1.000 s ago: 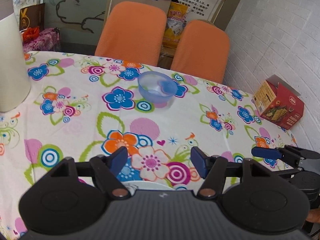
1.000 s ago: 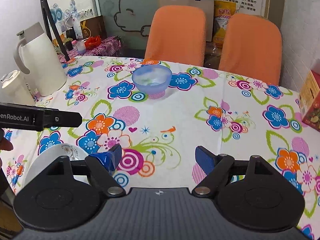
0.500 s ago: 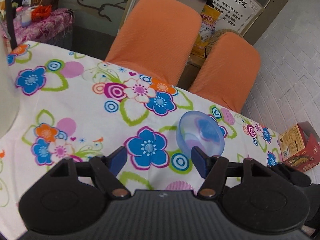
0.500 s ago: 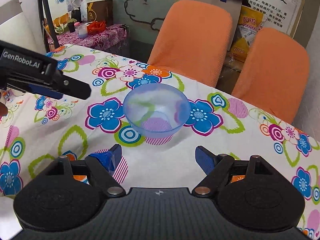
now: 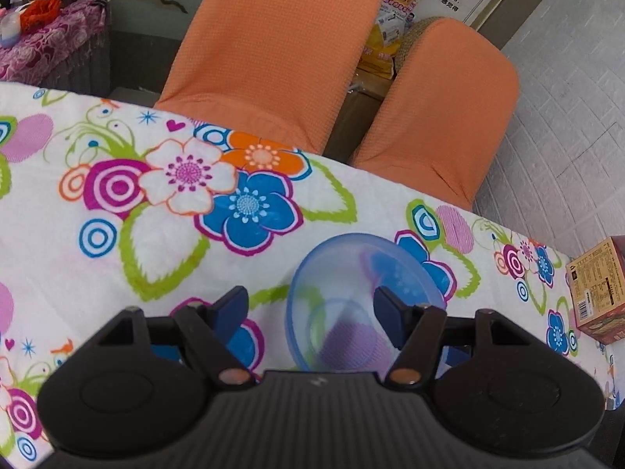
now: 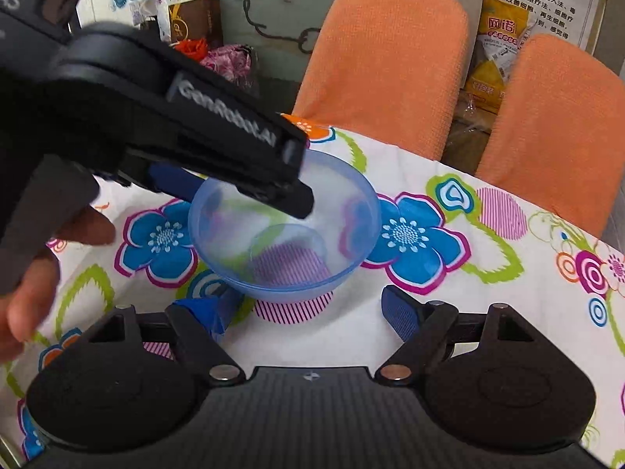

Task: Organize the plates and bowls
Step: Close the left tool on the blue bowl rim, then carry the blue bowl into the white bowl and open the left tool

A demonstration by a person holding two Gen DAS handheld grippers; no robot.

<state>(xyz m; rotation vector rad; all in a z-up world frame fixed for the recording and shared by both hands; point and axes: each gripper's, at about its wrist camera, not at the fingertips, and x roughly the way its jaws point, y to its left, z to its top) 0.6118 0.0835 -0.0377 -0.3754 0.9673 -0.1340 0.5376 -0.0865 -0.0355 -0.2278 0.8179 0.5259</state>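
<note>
A translucent blue bowl (image 5: 343, 273) stands upright on the flowered tablecloth (image 5: 78, 273) near the table's far edge. My left gripper (image 5: 310, 312) is open and straddles the bowl's left wall: the right finger is inside the bowl, the left finger outside. In the right wrist view the same bowl (image 6: 351, 211) sits just ahead of my right gripper (image 6: 308, 312), which is open and holds nothing. There one of the left gripper's fingers (image 6: 234, 144) reaches over the bowl from the left, and a person's hand (image 6: 47, 258) holds that gripper.
Two orange chairs (image 5: 273, 58) (image 5: 441, 117) stand close behind the table's far edge. A red cardboard box (image 5: 597, 289) sits on the table at the right. A small side table with a purple cloth (image 5: 47, 39) is at the back left.
Both grippers have moved forward across the table to the blue bowl. The left one went from the near side to straddling its rim. Both stayed open.
</note>
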